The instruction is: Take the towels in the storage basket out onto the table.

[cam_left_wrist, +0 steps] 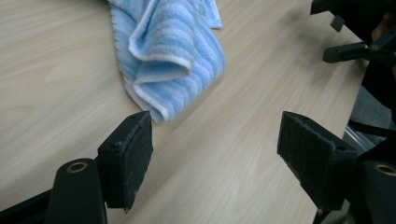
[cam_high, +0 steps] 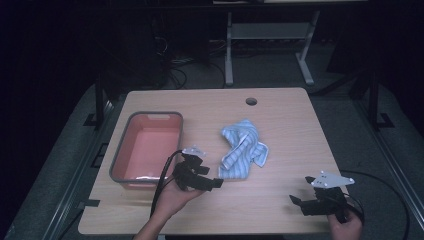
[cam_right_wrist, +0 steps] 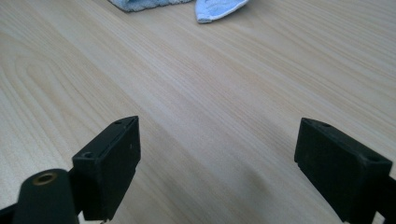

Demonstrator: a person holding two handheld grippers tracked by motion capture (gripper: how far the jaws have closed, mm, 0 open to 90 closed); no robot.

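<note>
Towel [cam_high: 244, 149] lies ungrasped on table [cam_high: 280, 200], tub [cam_high: 147, 146] at nine o'clock; left hand-held gripper [cam_high: 216, 183] and right hand-held gripper [cam_high: 297, 201] gape empty; work seemingly unstarted.

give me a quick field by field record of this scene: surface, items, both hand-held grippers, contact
surface: light wooden table with a round hole near its far edge
cloth: crumpled blue and white striped towel, lying mid-table
bin: pink tub with grey rim, left of the towel, apparently empty
left hand-held gripper: open, jaws pointing at the towel's near corner, close by
right hand-held gripper: open, over bare table at the near right, well away from the towel
contact: neither gripper touches the towel
</note>
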